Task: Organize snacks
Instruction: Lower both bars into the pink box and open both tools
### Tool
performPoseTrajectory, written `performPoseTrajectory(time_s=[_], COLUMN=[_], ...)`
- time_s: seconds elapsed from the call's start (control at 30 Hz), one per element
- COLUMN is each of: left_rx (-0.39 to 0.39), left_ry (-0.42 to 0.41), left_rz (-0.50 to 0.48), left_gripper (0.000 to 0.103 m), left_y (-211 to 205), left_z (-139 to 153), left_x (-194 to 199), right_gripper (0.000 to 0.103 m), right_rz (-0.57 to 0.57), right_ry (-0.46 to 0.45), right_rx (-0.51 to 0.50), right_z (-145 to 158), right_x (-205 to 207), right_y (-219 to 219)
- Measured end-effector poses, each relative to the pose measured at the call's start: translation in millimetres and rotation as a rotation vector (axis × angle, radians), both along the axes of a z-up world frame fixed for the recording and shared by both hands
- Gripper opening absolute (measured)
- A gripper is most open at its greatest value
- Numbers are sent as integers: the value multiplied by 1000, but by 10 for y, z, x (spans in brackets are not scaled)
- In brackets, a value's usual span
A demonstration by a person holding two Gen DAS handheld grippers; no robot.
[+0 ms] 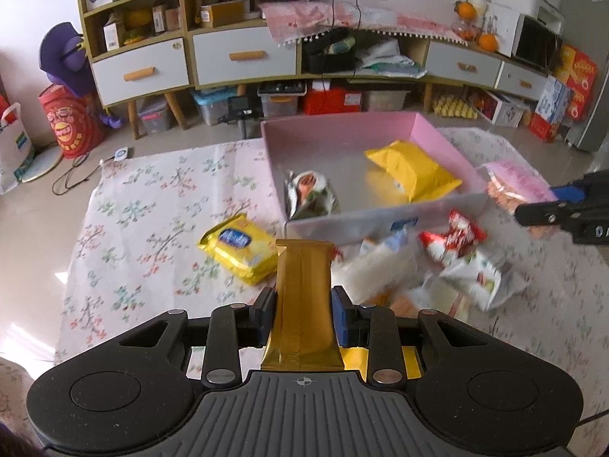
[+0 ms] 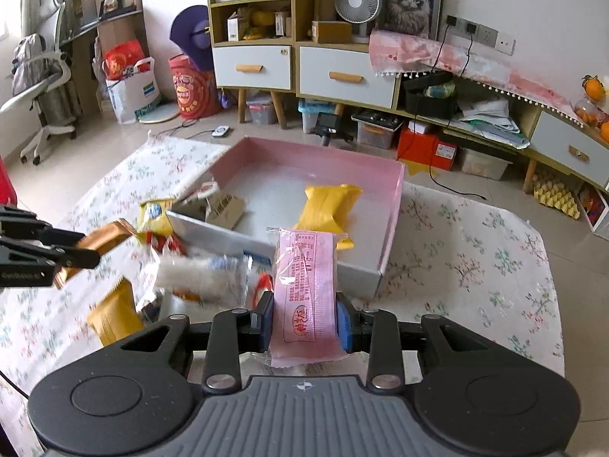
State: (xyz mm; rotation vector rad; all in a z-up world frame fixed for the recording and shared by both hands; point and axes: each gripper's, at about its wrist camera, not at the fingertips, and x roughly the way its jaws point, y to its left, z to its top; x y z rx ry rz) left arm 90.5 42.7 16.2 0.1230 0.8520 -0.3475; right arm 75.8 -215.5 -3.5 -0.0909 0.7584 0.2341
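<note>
Gold snack packet point(image 1: 302, 297) clamped between the blue pads of the left gripper point(image 1: 303, 314), held above the floral tablecloth point(image 1: 152, 205) just short of the pink box's near wall. Right gripper point(image 2: 304, 321) closed on a pink snack packet point(image 2: 306, 285), printed side up, hanging over the near corner of the pink box point(image 2: 396, 205). Inside the box: a yellow packet point(image 2: 329, 203) lying flat and a silver-wrapped snack point(image 1: 310, 194) against the near wall. Loose pile of red-and-white wrappers point(image 1: 453, 238) on the cloth in front of the box; yellow biscuit pack point(image 1: 238, 249) to its left. Wooden sideboard point(image 1: 243, 53) behind.
</note>
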Motion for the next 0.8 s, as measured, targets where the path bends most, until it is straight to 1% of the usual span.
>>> performPoseTrajectory(time_s=[0.13,0.23,0.4,0.53,0.67,0.73,0.8], left_rx=[-17,-51,-73,-115,-109,-105,-84], left_ry=[-9,-6,-15,-11,-23,-34,-43], left_rz=[11,28,23,3,-20,-36,-47], left_gripper=[29,29,29,29,29,29,29], left_y=[-120,-200,-394,-546,-710,-778,-848], left_z=[5,6,-8,-65,-129,-168,-230], left_x=[145,276,572,775,958,1041,1140], right_gripper=[11,11,11,11,11,11,11], right_rz=[-1,-3,-2,19,14,12,17], right_ry=[4,15,24,11,11,8,5], right_rx=[31,51,115,125,106,113,134], right_z=[12,-5,-24,-49,-94,-112,-133], right_x=[129,227,502,711,962,1078,1187], right_y=[51,85,69,84,106,102,89])
